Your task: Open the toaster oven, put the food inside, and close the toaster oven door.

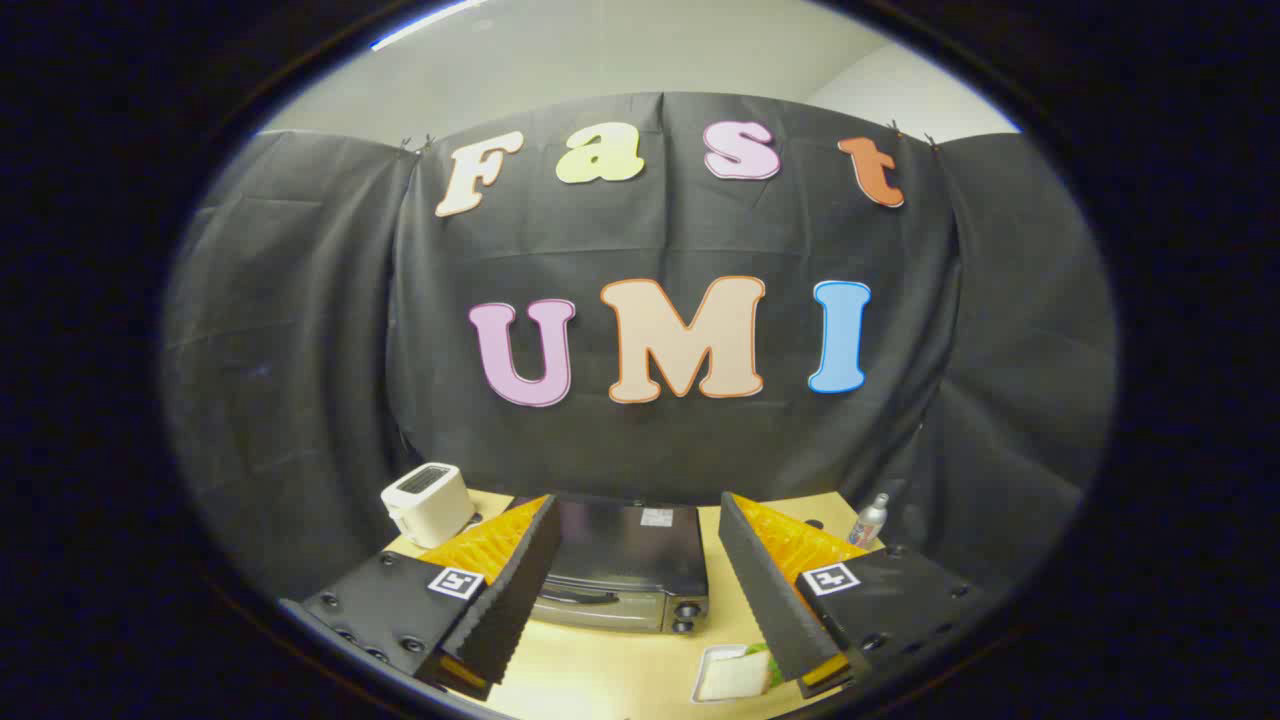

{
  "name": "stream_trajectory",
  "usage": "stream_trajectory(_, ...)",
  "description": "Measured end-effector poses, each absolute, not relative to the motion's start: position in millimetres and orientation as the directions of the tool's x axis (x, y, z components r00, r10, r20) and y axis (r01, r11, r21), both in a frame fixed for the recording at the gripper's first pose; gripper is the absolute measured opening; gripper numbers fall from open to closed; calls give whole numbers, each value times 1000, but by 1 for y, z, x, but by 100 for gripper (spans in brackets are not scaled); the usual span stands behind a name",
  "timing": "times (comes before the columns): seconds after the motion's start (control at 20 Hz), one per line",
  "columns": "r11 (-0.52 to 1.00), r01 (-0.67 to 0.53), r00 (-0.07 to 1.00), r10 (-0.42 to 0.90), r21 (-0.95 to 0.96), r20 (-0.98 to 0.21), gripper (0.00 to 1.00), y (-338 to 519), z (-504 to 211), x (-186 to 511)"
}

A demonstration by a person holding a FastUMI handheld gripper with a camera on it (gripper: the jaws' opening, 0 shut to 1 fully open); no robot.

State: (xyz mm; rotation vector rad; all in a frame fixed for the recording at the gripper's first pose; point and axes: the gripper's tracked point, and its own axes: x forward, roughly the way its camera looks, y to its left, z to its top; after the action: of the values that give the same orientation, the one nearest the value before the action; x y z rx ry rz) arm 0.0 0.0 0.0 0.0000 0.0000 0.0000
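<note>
A dark toaster oven (622, 565) with a metal front stands on the wooden table (620, 670), its door shut, handle (578, 597) across the top of the door and two knobs (686, 616) at its right. It lies beyond and between my fingers. A sandwich (738, 674) lies on a small white tray (708, 668) on the table, nearer than the oven and just inside my right finger (770, 590). My gripper (648, 575) is open, held well above the table, with nothing between its fingers.
A white pop-up toaster (428, 503) stands on the table to the left of the oven, behind my left finger (515, 590). A small bottle (868, 521) stands at the table's back right. Black cloth walls close the booth behind and on both sides.
</note>
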Motion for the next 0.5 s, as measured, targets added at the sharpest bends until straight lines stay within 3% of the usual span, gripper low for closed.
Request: stream_trajectory(0.5, 999, 37, 999, -37, 17, -4, 99, 26, -7, 26)
